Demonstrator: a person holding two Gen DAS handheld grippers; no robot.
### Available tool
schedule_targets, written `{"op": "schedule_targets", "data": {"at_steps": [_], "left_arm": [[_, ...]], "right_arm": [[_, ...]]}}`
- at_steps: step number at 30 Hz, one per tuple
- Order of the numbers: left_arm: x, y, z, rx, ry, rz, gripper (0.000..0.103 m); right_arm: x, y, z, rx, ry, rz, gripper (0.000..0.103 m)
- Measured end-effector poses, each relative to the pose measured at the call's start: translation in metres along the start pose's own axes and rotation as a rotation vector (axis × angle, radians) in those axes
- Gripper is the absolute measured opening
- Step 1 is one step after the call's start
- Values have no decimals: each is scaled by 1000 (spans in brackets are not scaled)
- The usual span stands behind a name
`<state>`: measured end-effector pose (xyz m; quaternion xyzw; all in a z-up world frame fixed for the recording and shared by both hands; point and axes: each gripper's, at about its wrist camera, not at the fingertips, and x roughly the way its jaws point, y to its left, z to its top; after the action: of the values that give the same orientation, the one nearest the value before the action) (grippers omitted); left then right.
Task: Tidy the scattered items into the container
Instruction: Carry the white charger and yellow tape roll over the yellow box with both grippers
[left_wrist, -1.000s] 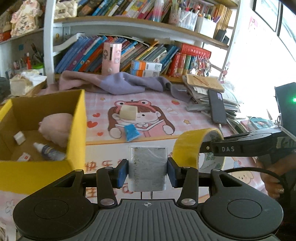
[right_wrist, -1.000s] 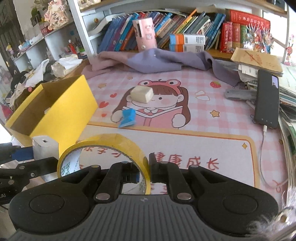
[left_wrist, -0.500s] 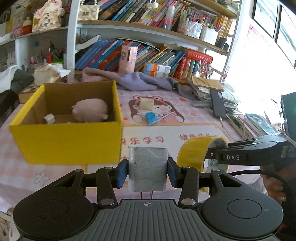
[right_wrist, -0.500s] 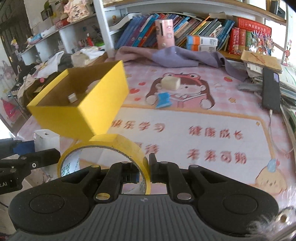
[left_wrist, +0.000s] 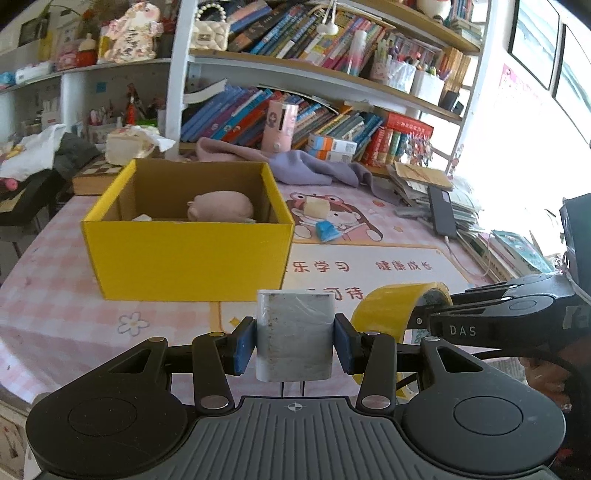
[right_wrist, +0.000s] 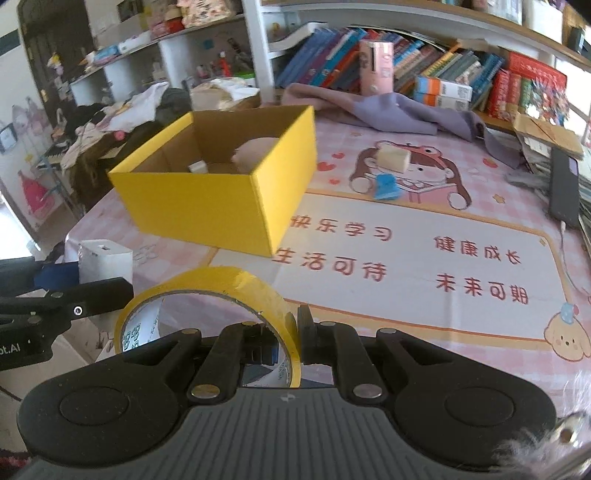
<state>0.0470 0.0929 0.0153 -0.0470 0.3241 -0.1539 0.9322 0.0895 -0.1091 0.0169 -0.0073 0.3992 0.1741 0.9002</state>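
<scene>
box (left_wrist: 188, 258): matt yellow cardboard, brown inside
tape roll (right_wrist: 236, 291): glossy yellow plastic film
charger block (left_wrist: 294, 334): smooth white plastic, film-wrapped
table mat (right_wrist: 424, 258): smooth printed sheet

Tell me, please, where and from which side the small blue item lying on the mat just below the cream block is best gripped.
Grip the blue item across its two short side edges, coming from above with the gripper pointing steeply down. It lies flat and low on the mat, so a level approach would likely slide it. Keep to its near end: the cream block sits close behind it.
</scene>
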Motion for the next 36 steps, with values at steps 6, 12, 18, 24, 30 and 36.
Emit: {"op": "schedule_targets", "data": {"at_steps": [6,12,18,24,30,36], "left_arm": [[-13,13,-8,-31,-3,22,43],[-24,21,-14,-44,-13,39,43],[-33,30,-18,-69,-22,75,43],[-35,40,-19,-103,-21,110,43],[-31,44,-15,-113,-21,131,43],[-19,48,-1,-109,-35,148,43]], "right_arm": [[-3,20,-1,-49,-3,18,9],[-3,33,-2,-70,-2,36,9],[0,45,1,-105,-4,64,9],[7,58,9,-153,4,111,9],[17,61,17,-180,11,141,9],[29,58,32,-200,-11,155,9]]}}
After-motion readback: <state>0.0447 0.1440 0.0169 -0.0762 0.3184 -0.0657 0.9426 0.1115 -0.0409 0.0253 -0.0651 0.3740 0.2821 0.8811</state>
